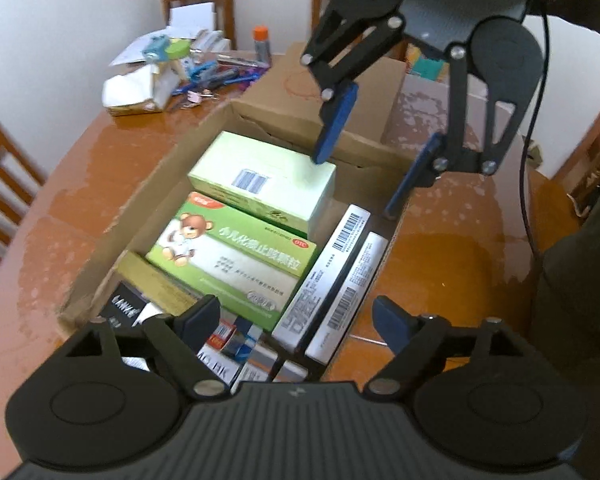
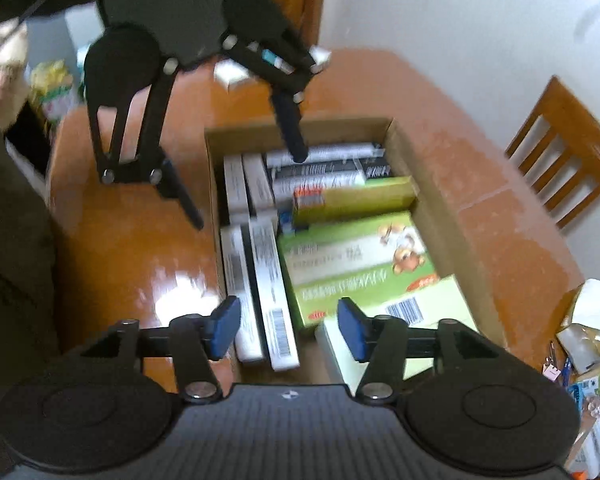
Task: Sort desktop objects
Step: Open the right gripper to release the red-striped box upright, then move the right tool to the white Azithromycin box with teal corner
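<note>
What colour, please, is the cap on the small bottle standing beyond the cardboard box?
Orange; the bottle cap shows best in the left wrist view.

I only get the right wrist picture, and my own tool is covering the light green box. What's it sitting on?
Observer: The light green box lies barcode up, overlapping one end of the bear box inside the open carton.
Operator: Is my tool touching it?
Observer: The right tool is open with nothing between its fingers. One blue finger hangs over a corner of the box. I cannot tell whether it touches.
Operator: What's behind me, past the carton?
Observer: A second cardboard box, closed, with a red circle drawn on its top.
</note>
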The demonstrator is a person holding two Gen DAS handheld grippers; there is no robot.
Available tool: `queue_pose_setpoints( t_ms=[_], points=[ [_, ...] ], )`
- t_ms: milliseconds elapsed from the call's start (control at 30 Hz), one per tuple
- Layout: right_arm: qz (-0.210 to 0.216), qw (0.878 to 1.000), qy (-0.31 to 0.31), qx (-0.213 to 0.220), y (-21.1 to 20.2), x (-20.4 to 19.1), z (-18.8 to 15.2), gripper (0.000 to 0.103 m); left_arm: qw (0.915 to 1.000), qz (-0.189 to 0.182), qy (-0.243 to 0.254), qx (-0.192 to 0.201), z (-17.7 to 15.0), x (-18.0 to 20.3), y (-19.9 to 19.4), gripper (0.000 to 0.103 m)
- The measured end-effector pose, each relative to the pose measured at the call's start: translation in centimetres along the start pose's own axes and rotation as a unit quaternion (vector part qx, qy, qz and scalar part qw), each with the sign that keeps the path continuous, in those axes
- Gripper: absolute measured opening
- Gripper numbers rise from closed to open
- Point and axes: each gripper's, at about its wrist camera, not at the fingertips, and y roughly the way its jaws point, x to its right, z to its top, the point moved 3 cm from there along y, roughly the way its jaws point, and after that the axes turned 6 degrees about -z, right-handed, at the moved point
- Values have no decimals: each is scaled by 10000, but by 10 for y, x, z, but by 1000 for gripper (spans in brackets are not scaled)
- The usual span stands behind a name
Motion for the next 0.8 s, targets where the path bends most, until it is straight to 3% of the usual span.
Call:
queue_pose_setpoints(
  t_ms=[100,167,233,300,367,467,567,667,800],
  points=[
    [-194,9983,415,358,-14,-2,2,63,9993,287,-224,111,-2,12,-17,86],
    [-464,9924,891,705,-22,-2,3,83,9966,587,-561,120,-2,19,-29,87],
    [-778,9793,1440,1192,-32,-3,4,92,9889,1143,-941,93,-3,23,-41,87],
    [-790,9626,2060,1570,-39,-4,5,99,9672,1901,-1683,106,-4,22,-58,87],
    [-725,9476,2503,1850,-41,-9,7,103,9427,2315,-2374,362,-6,23,-77,88],
    [-907,9419,2564,1971,-38,-22,17,103,9019,2386,-3474,948,-15,24,-108,88],
    [-1208,9342,2679,2023,-37,-31,29,103,8769,2438,-3961,1216,-24,31,-127,88],
    [-1576,9162,3065,2045,-39,-30,36,103,8605,2865,-4078,1058,-33,37,-137,88],
    [-1860,8942,3531,2026,-39,-26,34,103,8309,3132,-4478,1044,-51,38,-150,88]
  ],
)
